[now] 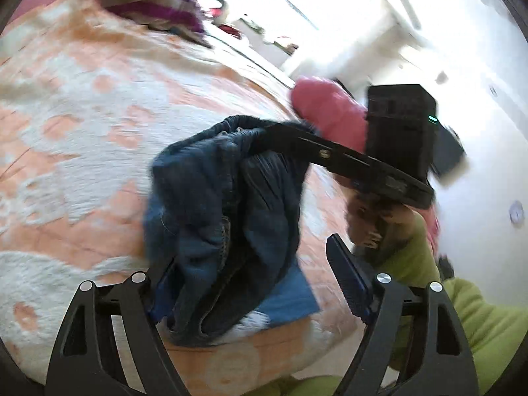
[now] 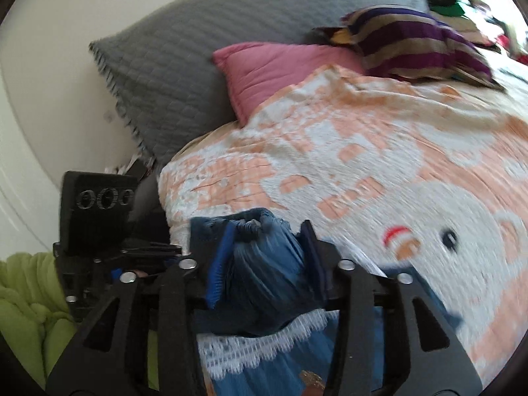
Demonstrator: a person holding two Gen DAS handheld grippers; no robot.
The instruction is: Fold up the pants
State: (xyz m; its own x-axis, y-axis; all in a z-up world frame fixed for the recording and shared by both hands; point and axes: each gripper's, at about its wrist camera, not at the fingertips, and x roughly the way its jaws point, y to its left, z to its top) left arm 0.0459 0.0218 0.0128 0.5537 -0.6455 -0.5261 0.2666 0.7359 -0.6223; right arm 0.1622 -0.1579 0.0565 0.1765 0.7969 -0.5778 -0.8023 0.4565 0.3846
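The dark blue pants (image 1: 227, 217) hang bunched above the orange-and-white bedspread (image 1: 82, 132). In the left wrist view my left gripper (image 1: 250, 264) is wide open; the cloth lies against its left finger, and its right finger (image 1: 349, 280) is bare. The right gripper (image 1: 290, 132) reaches in from the right and pinches the pants' waistband. In the right wrist view my right gripper (image 2: 264, 247) is shut on the bunched pants (image 2: 264, 264), cloth bulging between the pads. The left gripper's body (image 2: 95, 211) shows at the left.
A blue cloth with white lace trim (image 2: 264, 346) lies on the bed under the pants. A grey pillow (image 2: 198, 49), a pink pillow (image 2: 280, 69) and a purple striped cushion (image 2: 412, 43) lie at the bed's head. A green sleeve (image 1: 478, 323) is nearby.
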